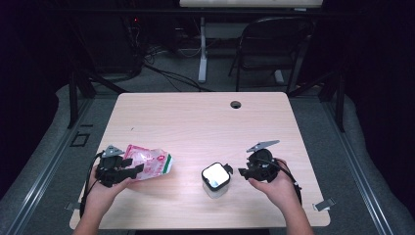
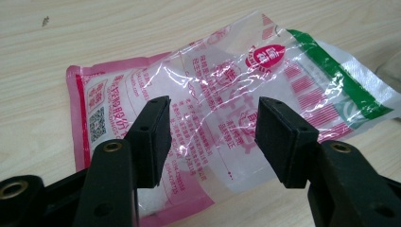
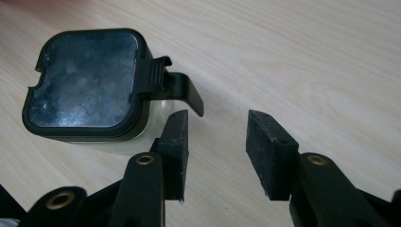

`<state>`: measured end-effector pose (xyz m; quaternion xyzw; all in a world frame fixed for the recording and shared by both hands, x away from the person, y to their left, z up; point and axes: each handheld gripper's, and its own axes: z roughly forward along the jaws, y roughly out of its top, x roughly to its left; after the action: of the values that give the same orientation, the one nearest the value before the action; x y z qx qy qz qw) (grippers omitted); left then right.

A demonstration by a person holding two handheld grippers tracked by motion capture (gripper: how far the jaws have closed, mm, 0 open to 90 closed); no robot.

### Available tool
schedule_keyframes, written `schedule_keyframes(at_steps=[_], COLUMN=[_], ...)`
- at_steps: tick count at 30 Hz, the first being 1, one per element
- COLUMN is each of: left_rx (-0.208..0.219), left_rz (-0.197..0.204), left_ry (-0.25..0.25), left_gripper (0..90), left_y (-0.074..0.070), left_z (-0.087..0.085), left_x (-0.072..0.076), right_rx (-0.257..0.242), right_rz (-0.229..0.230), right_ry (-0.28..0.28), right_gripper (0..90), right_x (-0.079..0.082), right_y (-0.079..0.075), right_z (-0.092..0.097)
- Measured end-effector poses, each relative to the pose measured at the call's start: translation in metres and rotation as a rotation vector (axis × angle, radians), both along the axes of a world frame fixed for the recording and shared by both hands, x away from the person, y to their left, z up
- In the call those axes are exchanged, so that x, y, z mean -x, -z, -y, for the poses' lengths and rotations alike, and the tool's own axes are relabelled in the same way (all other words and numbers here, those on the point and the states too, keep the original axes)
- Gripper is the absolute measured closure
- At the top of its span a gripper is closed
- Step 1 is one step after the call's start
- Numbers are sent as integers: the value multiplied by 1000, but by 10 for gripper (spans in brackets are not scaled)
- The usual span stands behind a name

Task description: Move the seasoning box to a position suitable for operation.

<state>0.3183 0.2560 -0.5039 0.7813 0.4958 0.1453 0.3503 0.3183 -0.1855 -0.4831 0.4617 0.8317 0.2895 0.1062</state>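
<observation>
A crinkled clear plastic bag [image 1: 152, 164] with pink print and a green stripe lies on the table at the front left. My left gripper [image 1: 132, 168] is at its left end. In the left gripper view the bag [image 2: 222, 90] lies flat beneath the left gripper [image 2: 213, 118], whose jaws stand open without pressing on it. A small square container [image 1: 216, 178] with a black-rimmed lid stands at the front centre. My right gripper [image 1: 243, 171] is just right of it. In the right gripper view the container [image 3: 85, 80] has a black latch tab [image 3: 187, 94] beside the open, empty right gripper [image 3: 215, 125].
The wooden table [image 1: 205, 122] has a round cable hole [image 1: 236, 104] near its far edge. A folding chair [image 1: 271, 44] and a desk leg [image 1: 202, 54] stand on the floor beyond the table. Metal clips [image 1: 324, 204] sit at the front corners.
</observation>
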Motion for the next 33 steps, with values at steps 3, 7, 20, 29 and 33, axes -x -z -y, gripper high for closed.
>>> schedule_keyframes(at_steps=[3,7,20,29,33], left_rx=[-5,9,22,21,3], left_rz=[-2,-11,13,18,28], left_ry=[3,-15,8,60,74], left_gripper=[472,488,488,594,642], left_y=[1,4,4,3,1], left_z=[-1,-2,5,16,22], left_x=[1,3,17,23,26], right_rx=[11,-19,-142,-171,-157], right_rz=[-10,19,139,154,146], right_ry=[-11,-17,-63,-45,-33], right_gripper=[602,638,745,801,835], right_x=[-1,0,3,-2,-5], right_y=[6,8,-5,3,6], right_z=[-2,-4,-19,-24,-25])
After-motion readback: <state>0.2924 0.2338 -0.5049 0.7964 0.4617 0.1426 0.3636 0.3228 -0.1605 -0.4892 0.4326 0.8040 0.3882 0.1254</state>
